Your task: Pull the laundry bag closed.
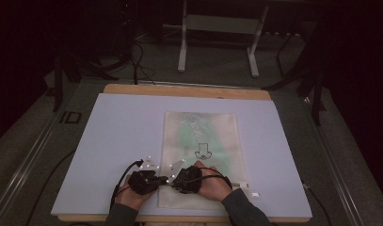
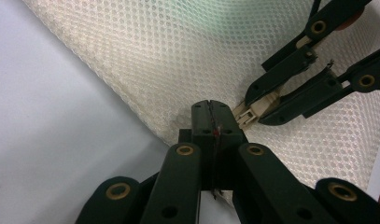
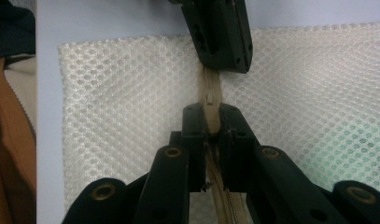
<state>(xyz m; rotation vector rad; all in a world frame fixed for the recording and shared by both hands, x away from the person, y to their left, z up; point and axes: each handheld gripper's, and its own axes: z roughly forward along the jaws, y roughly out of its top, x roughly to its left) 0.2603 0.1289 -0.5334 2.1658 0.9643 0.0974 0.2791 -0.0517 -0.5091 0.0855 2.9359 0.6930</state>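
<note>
L gripper (image 1: 157, 181): jaws clenched, pinching the near edge of the mesh bag (image 1: 201, 141), just beside the zipper pull (image 2: 249, 115). R gripper (image 1: 176, 180): jaws clamped on the zipper pull, tape running between them in the right gripper view. Both grippers nearly touch, tips facing. Mesh bag: lies flat on the white board (image 1: 114, 141), centre-right, near end under the hands; green item w/ black print inside.
</note>
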